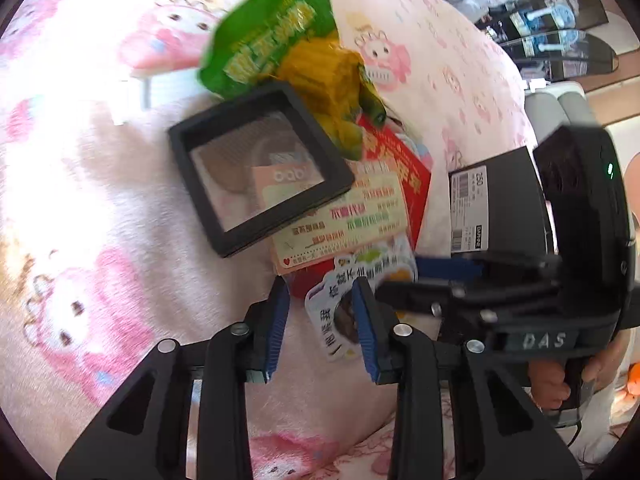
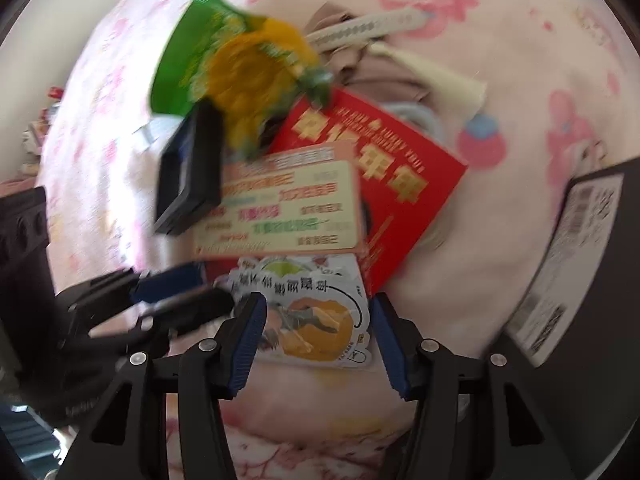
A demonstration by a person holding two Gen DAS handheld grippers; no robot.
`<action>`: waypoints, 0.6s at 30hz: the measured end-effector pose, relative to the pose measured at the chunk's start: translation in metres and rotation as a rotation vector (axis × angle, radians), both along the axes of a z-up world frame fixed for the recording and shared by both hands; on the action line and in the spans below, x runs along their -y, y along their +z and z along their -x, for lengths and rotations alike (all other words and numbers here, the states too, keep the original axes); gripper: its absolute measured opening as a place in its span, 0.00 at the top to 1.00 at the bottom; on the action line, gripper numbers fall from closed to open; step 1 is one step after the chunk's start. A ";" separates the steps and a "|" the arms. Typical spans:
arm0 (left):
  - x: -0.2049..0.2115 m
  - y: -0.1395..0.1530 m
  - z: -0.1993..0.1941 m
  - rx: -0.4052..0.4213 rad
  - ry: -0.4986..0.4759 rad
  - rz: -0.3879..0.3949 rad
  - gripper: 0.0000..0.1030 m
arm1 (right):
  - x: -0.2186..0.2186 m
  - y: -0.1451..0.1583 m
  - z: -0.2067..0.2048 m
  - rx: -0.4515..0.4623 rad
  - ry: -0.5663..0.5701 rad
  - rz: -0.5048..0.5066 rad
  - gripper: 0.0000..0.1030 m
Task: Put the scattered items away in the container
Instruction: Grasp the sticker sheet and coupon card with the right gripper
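A heap of items lies on a pink cartoon blanket (image 1: 80,208): a green snack bag (image 1: 268,36), a yellow knitted toy (image 1: 328,80), a black square frame box (image 1: 256,164), a red packet (image 1: 404,164), a cream printed card (image 1: 344,220) and a white food sticker (image 1: 352,292). My left gripper (image 1: 320,328) is open, its fingers either side of the sticker's lower edge. My right gripper (image 2: 318,344) is open over the same sticker (image 2: 316,320). In the right wrist view the frame box (image 2: 192,172), card (image 2: 280,208) and red packet (image 2: 384,176) lie just beyond. A black shoebox (image 1: 496,200) stands at the right.
The right gripper's body (image 1: 560,280) crosses the left wrist view on the right. The left gripper (image 2: 132,304) enters the right wrist view from the left. Beige cloth and a cream tassel (image 2: 440,76) lie beyond the heap. The shoebox (image 2: 580,280) fills the right edge.
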State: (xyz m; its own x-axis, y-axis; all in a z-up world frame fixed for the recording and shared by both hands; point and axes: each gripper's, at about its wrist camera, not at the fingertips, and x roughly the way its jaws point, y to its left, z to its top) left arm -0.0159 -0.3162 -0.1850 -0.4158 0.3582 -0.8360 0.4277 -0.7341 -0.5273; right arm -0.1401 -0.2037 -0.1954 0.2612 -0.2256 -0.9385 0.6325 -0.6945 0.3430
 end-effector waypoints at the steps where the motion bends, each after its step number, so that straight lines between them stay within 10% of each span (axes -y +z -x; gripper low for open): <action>1: 0.002 0.001 -0.004 0.000 0.019 0.006 0.73 | -0.002 0.000 -0.003 0.026 0.004 0.017 0.52; 9: -0.001 0.014 -0.012 -0.027 0.066 0.018 0.73 | -0.010 0.011 -0.023 0.039 0.000 0.113 0.53; 18: -0.027 0.087 -0.014 -0.224 0.050 -0.030 0.74 | -0.071 0.095 0.000 0.003 -0.101 0.342 0.55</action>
State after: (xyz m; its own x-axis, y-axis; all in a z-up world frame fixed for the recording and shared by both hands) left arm -0.0019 -0.2897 -0.0979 -0.6077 0.3556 -0.7101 0.3328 -0.6978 -0.6342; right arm -0.1404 -0.1328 -0.1007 0.2243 -0.5519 -0.8032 0.5650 -0.5979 0.5686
